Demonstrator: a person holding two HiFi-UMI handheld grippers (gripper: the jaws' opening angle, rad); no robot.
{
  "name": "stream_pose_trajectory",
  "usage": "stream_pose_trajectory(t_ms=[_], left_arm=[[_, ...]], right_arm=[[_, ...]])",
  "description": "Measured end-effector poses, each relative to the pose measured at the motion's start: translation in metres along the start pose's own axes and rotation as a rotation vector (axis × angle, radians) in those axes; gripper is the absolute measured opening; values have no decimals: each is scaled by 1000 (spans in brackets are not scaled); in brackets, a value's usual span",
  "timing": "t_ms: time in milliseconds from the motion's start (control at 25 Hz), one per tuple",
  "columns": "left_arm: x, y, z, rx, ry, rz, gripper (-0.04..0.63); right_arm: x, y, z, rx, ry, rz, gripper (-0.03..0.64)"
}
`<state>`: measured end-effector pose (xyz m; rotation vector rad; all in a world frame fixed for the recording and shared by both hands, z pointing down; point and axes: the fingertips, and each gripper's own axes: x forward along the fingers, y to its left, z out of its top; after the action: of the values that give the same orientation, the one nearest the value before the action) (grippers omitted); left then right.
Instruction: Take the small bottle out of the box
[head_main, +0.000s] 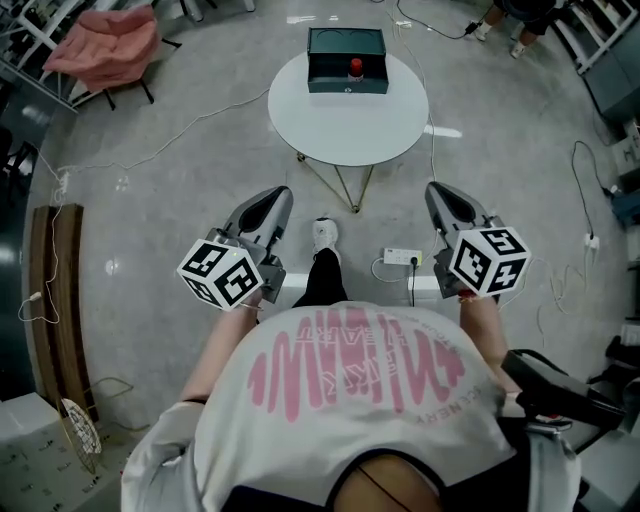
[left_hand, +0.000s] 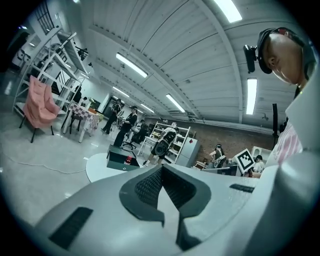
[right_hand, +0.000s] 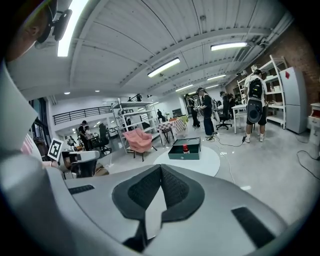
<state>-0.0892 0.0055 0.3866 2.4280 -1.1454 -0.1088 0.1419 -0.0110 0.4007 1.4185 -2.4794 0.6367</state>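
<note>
A dark green open box (head_main: 347, 60) stands on a round white table (head_main: 350, 125) some way ahead of me. Inside it stands a small bottle with a red cap (head_main: 355, 68). My left gripper (head_main: 278, 197) and right gripper (head_main: 437, 192) are held low in front of my body, well short of the table. Both are shut with nothing between the jaws. In the left gripper view the box (left_hand: 121, 157) and bottle (left_hand: 129, 160) lie far beyond the shut gripper (left_hand: 161, 168). The right gripper view shows the box (right_hand: 184, 151) and bottle (right_hand: 185, 148) past the shut gripper (right_hand: 160, 168).
A pink chair (head_main: 105, 45) stands at the far left. A power strip (head_main: 400, 257) and cables lie on the floor between me and the table. A wooden board (head_main: 55, 300) lies at the left. Several people stand by shelves in the background (right_hand: 255, 100).
</note>
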Motion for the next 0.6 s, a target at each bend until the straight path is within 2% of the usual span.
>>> stream_pose_trajectory(t_ms=[280,600], left_arm=[[46,26,22,18,-8,-37,8],[109,67,60,18,-3,-73,8]], right_arm=[[42,-22,18,1,9,-8,3],[105,-50,62,6,10,-11,3]])
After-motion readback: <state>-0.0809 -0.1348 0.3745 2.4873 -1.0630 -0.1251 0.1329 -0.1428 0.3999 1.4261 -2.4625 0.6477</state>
